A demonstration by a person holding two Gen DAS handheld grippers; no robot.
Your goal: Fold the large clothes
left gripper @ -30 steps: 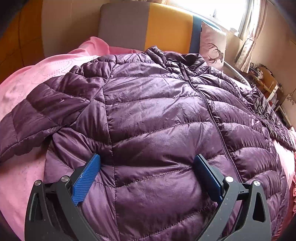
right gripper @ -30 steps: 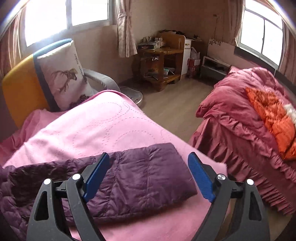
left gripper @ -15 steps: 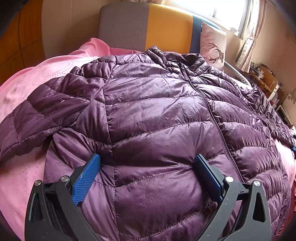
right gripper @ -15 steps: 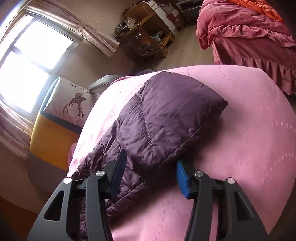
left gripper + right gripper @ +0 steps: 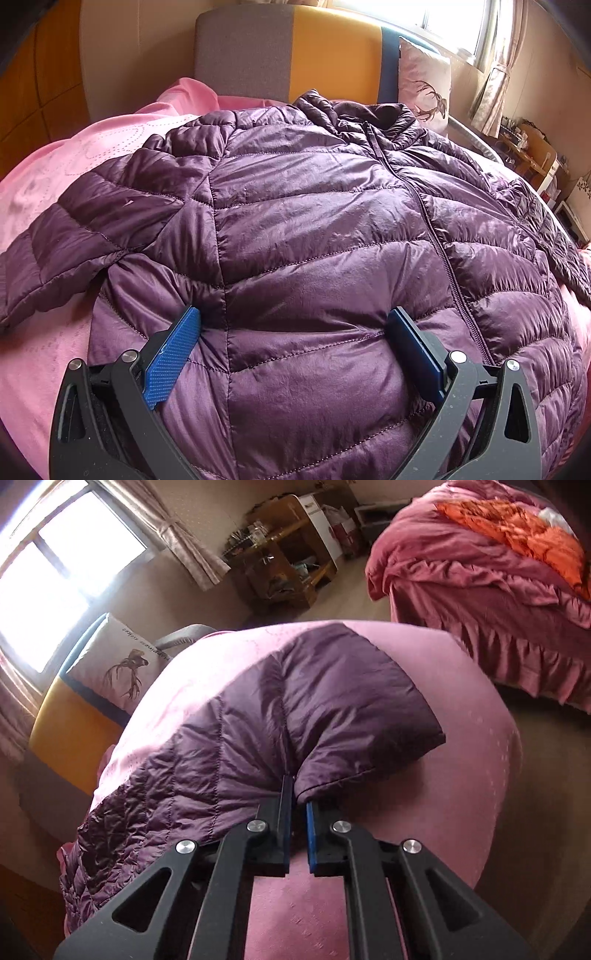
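A purple quilted puffer jacket (image 5: 314,229) lies spread front-up, zipped, over a pink bedspread (image 5: 55,184). My left gripper (image 5: 293,328) rests on its lower body with the blue pads wide apart, open, pressing on the fabric without pinching it. In the right wrist view the jacket's sleeve (image 5: 314,701) stretches across the bed's corner. My right gripper (image 5: 298,794) is shut on the sleeve's near edge close to the cuff, and the fabric bunches into folds between the blue pads.
A grey, yellow and blue headboard (image 5: 295,55) and a deer-print pillow (image 5: 424,88) stand behind the jacket. Past the bed's corner are bare floor, a wooden shelf unit (image 5: 284,561) and a second bed with a red ruffled cover (image 5: 498,590).
The right gripper came down onto the sleeve, rolled, and its jaws went from wide apart to shut on the sleeve's edge. The left gripper stayed where it was, open on the jacket.
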